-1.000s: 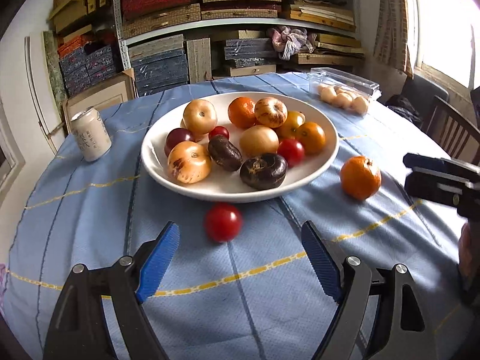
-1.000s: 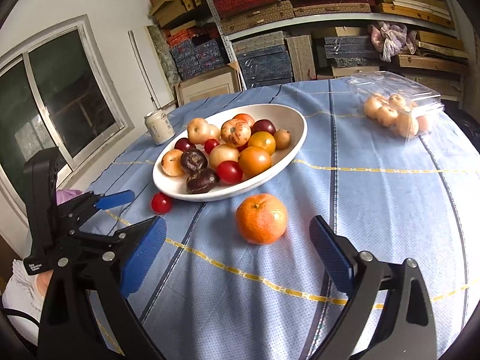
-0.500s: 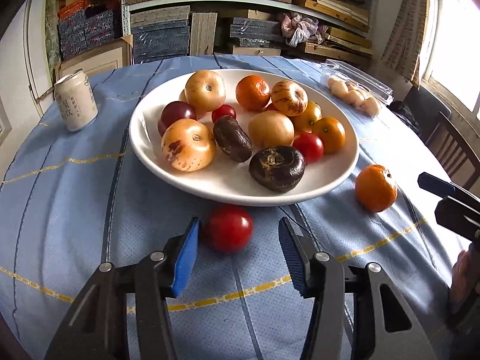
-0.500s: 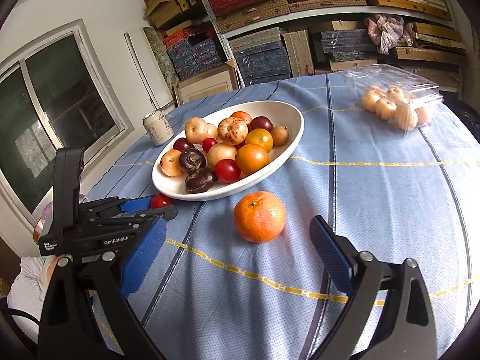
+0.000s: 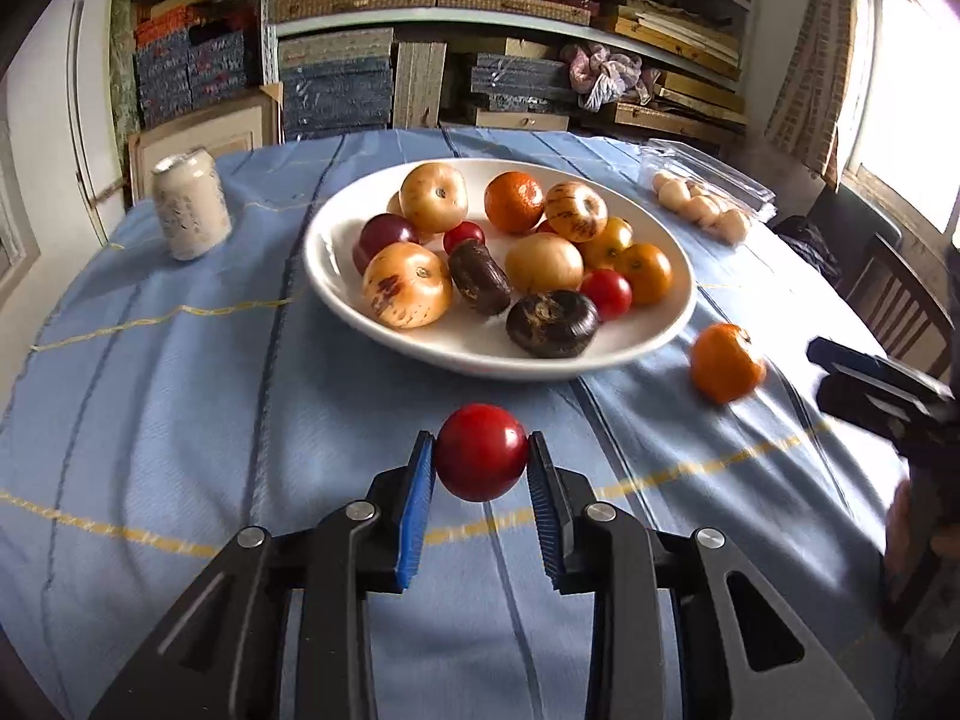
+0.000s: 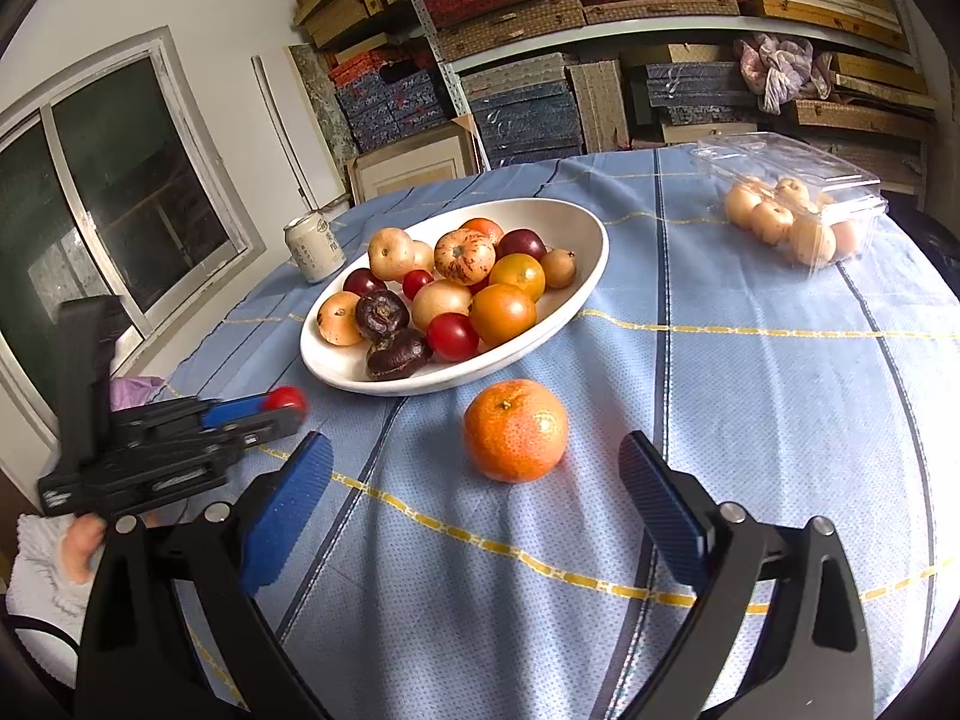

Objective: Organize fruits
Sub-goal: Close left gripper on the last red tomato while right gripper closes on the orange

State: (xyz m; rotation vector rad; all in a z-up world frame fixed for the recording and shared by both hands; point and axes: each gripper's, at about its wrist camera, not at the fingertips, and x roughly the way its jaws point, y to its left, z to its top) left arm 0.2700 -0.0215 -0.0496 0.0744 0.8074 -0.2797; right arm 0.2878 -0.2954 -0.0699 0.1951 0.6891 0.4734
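A red tomato (image 5: pixel 481 451) sits between the blue pads of my left gripper (image 5: pixel 480 468), whose jaws are closing and press on both its sides, a little above the blue tablecloth. In the right wrist view the same tomato (image 6: pixel 287 399) shows at the tip of the left gripper (image 6: pixel 264 414). A white plate (image 5: pixel 372 324) with several fruits lies just beyond. A loose orange (image 6: pixel 516 430) rests on the cloth, ahead of my right gripper (image 6: pixel 474 498), which stands open and apart from it. The orange (image 5: pixel 726 363) lies right of the plate.
A pale drinks can (image 5: pixel 191 212) stands left of the plate. A clear plastic box of small pale fruits (image 6: pixel 792 210) lies at the far right. Shelves of stacked boxes fill the back wall. A wooden chair (image 5: pixel 900 300) stands beyond the table's right edge.
The left gripper moved in around the red tomato, shut its jaws on it and raised it slightly off the cloth. The right gripper kept still.
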